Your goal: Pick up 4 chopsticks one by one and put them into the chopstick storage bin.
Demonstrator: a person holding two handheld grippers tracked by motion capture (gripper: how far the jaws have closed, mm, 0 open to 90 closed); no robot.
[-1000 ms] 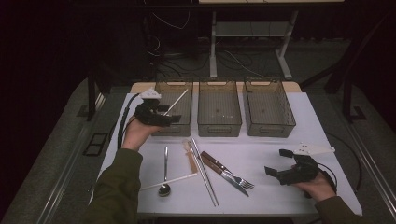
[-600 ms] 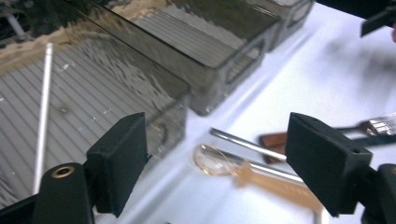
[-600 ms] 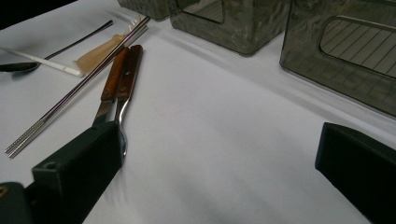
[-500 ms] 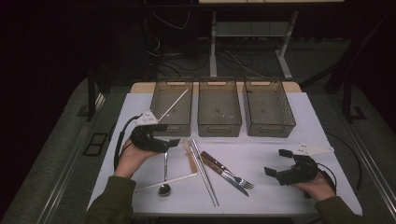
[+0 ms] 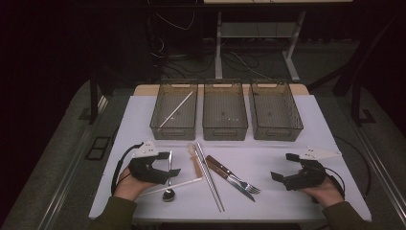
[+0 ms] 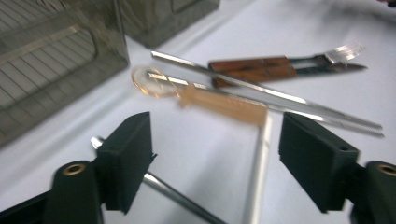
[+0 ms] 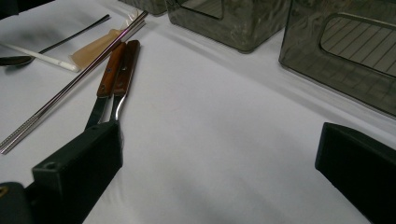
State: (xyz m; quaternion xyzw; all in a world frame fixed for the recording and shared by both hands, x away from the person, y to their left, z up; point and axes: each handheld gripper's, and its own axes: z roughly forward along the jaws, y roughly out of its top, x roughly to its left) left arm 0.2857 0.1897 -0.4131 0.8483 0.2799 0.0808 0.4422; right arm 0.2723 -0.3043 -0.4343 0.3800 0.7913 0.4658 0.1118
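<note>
1. White chopstick (image 5: 179, 184) lies flat on the near left of the table (image 5: 268, 201), slanting across the handle of a metal spoon (image 5: 169, 194). It appears to be the piece now being gone for.
2. Left gripper (image 5: 170, 163) sits low over that spot. Its jaws are apart and have just been closing a little. In the left gripper view the white chopstick runs up between them, untouched by either pad, while the spoon handle passes close by the left-hand jaw.
3. Judged step: the approach to a pick-up, with nothing gripped yet. A matching white stick (image 5: 176, 109) already leans in the left bin (image 5: 158, 125), so this one probably belongs there too.
4. The next move calls for lowering the pads to the tabletop astride the thin stick alone, then closing squarely. The spoon handle beneath it could be caught or dragged along.
5. Right gripper (image 5: 283, 166) rests at the near right with its jaws wide apart and empty.
6. Other pieces wait in the middle: an amber plastic spoon (image 5: 194, 158), a pair of metal chopsticks (image 5: 209, 182), and a wood-handled knife (image 5: 218, 165) and fork (image 5: 242, 184).
7. The table has a plain white top. Three smoky see-through bins stand in a row along its far side.
8. The room beyond is dark, with loose cables on the floor and the legs of a desk (image 5: 219, 43).
</note>
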